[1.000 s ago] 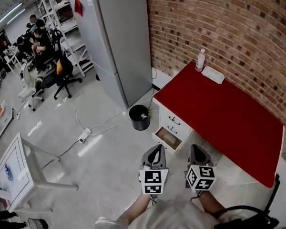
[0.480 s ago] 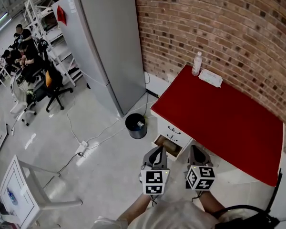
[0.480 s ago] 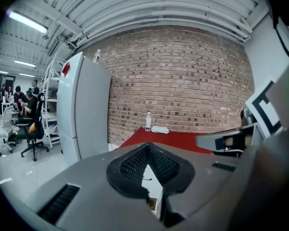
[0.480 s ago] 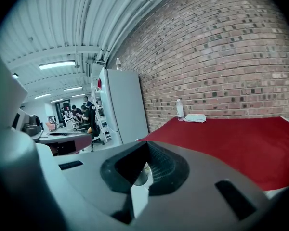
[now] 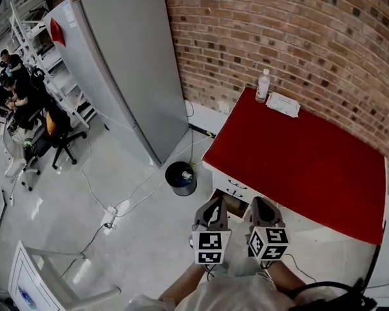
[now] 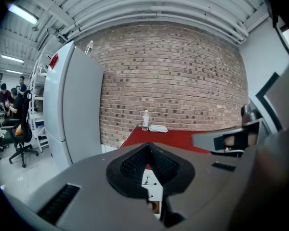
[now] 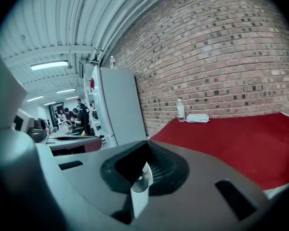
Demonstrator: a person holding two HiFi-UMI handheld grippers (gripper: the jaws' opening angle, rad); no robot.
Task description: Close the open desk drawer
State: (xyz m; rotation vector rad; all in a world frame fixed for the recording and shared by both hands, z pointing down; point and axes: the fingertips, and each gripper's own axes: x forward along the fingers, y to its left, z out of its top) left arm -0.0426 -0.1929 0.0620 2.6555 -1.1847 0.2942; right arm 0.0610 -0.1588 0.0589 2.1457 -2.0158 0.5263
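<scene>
The desk has a red top [image 5: 298, 167] and a white bank of drawers [image 5: 232, 186] at its left end. Its lowest drawer [image 5: 235, 203] stands pulled out, brown inside, and is partly hidden behind my grippers. In the head view my left gripper [image 5: 213, 203] and right gripper [image 5: 258, 203] are side by side just in front of that drawer, both shut and empty. Contact with the drawer cannot be told. In the left gripper view the jaws of the left gripper [image 6: 151, 148] meet, and the drawer fronts [image 6: 151, 183] show through the slit. The right gripper [image 7: 145, 146] points along the red top [image 7: 231, 138].
A black bin [image 5: 181, 177] stands on the floor left of the desk, beside a tall grey fridge [image 5: 123, 63]. A bottle [image 5: 263, 85] and a white packet [image 5: 282, 103] lie at the desk's far corner by the brick wall. A cable and power strip [image 5: 109, 217] cross the floor. Seated people [image 5: 13, 89] are far left.
Both grippers have advanced together towards the desk. The open drawer, which lay ahead of the tips before, now sits right at them. Both stay shut.
</scene>
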